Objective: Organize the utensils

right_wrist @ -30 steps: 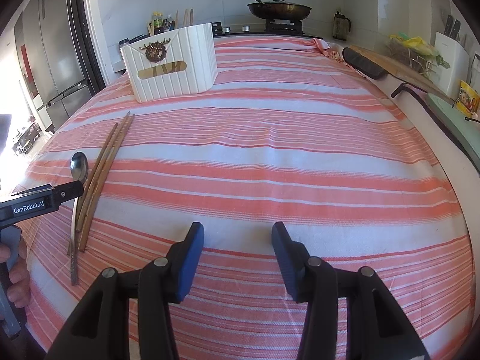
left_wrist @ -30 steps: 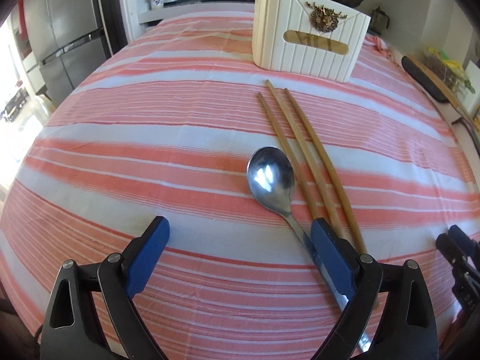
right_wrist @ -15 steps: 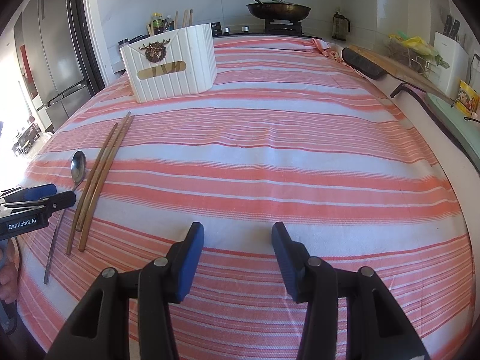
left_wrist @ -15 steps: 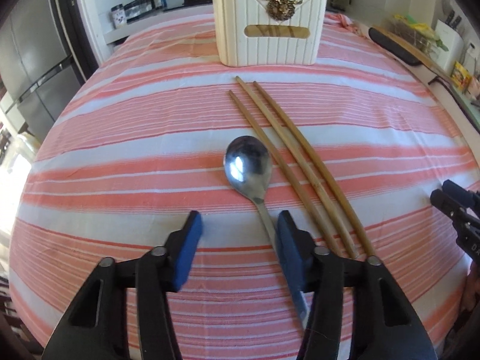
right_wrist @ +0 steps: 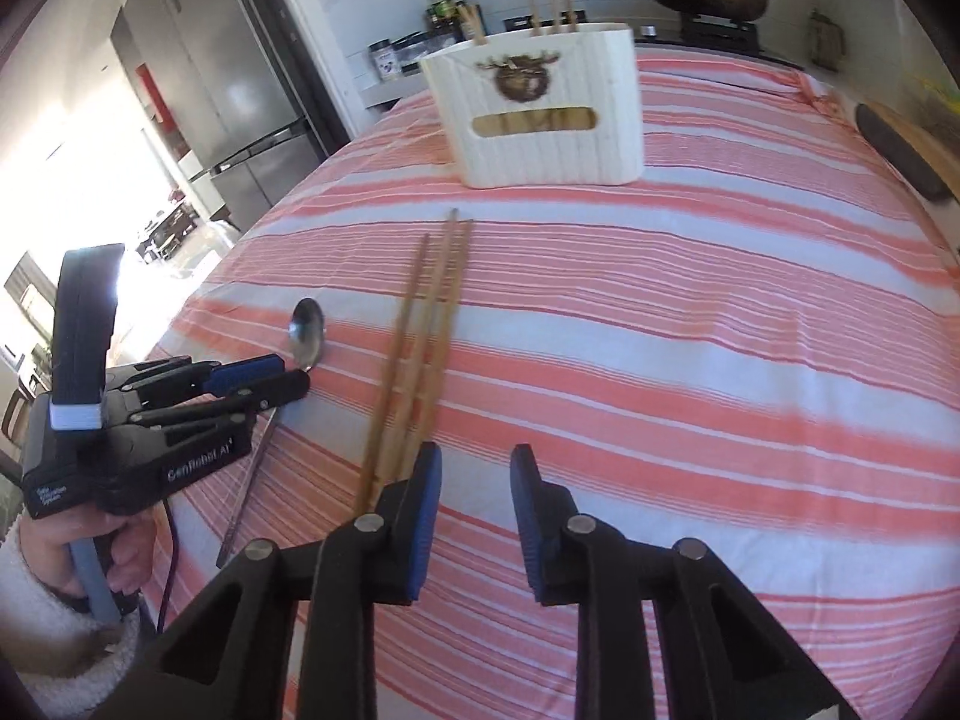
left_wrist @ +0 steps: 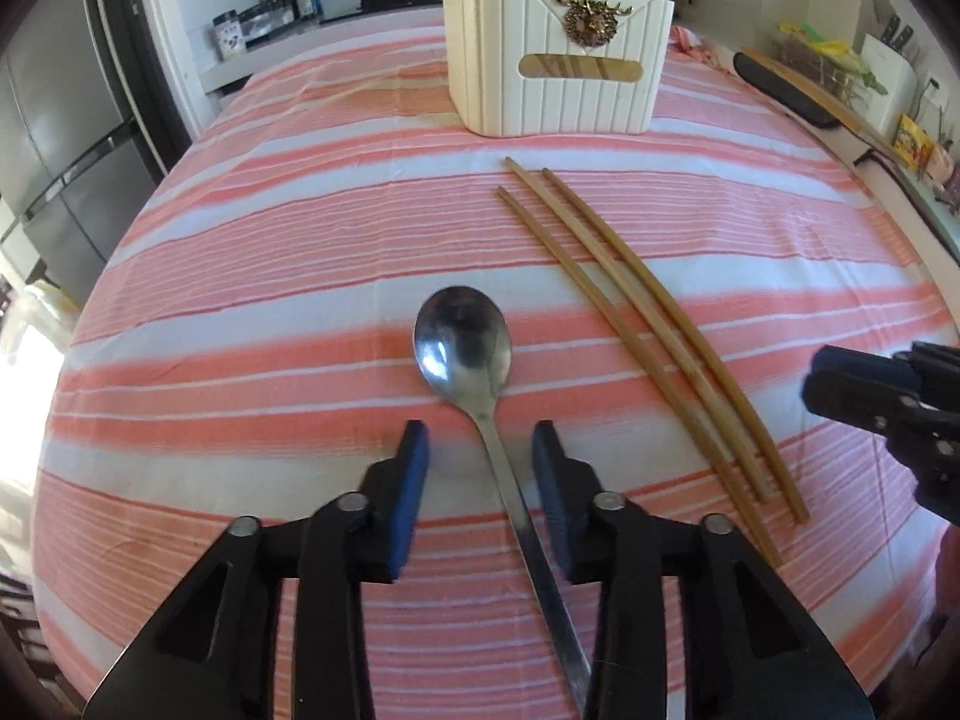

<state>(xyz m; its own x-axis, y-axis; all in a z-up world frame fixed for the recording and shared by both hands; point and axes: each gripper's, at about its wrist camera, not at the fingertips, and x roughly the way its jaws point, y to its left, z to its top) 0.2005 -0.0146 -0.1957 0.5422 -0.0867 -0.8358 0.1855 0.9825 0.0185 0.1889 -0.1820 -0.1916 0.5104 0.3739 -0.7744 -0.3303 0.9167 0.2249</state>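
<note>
The left gripper [left_wrist: 480, 468] straddles the spoon [left_wrist: 465, 348] handle, jaws spread and opening, pads not touching it. To grip well, I think it should sink lower and close squarely on the thin handle. The right gripper [right_wrist: 474, 492] has empty jaws, closing, just beside the near ends of three chopsticks [right_wrist: 420, 348], at its eleven o'clock. The white holder [left_wrist: 555, 54] stands at twelve o'clock on the striped bench [left_wrist: 240, 276], and nothing blocks the way.
</note>
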